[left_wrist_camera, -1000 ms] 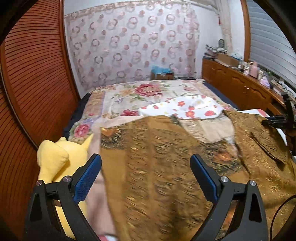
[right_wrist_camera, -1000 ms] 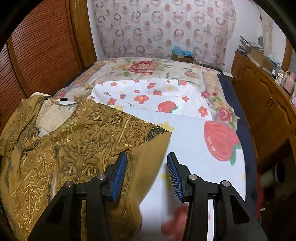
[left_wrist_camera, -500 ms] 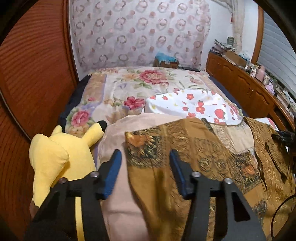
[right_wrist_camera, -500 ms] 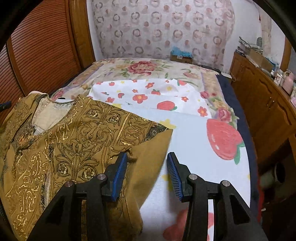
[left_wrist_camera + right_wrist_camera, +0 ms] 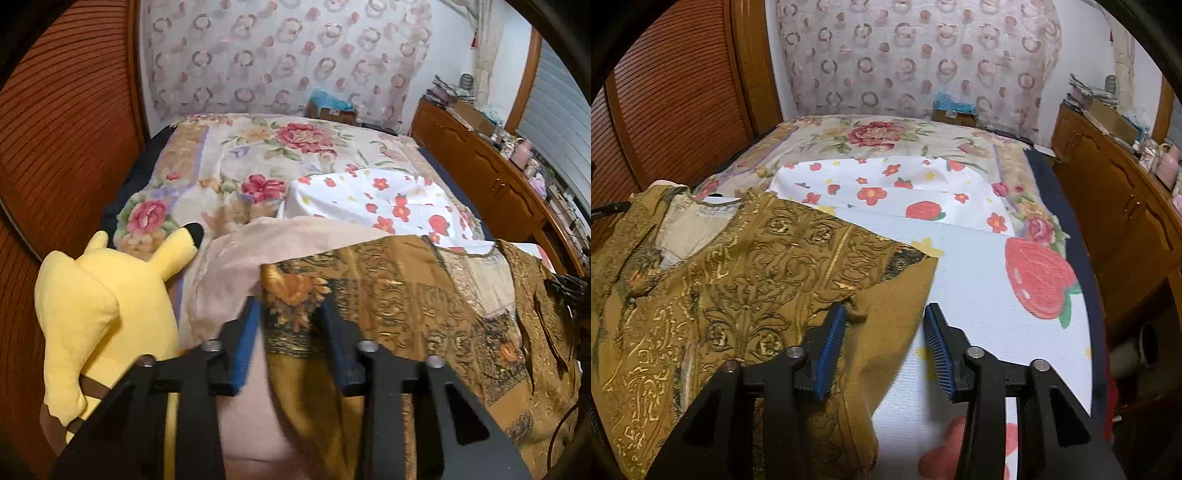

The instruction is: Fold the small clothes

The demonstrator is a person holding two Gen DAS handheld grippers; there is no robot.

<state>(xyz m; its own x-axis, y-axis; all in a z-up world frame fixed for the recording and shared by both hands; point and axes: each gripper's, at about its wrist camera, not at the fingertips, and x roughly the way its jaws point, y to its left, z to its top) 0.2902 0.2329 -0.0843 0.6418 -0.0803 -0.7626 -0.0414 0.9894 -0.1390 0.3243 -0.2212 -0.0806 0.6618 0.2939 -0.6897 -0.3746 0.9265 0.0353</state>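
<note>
The gold top (image 5: 746,280) lies spread flat on the bed (image 5: 979,266), no fold made yet. The left gripper (image 5: 291,332) has narrow jaws closing over one sleeve edge; the right gripper (image 5: 886,332) closes on the other sleeve's hem, fabric between its jaws. All the folding seems left to do.
</note>
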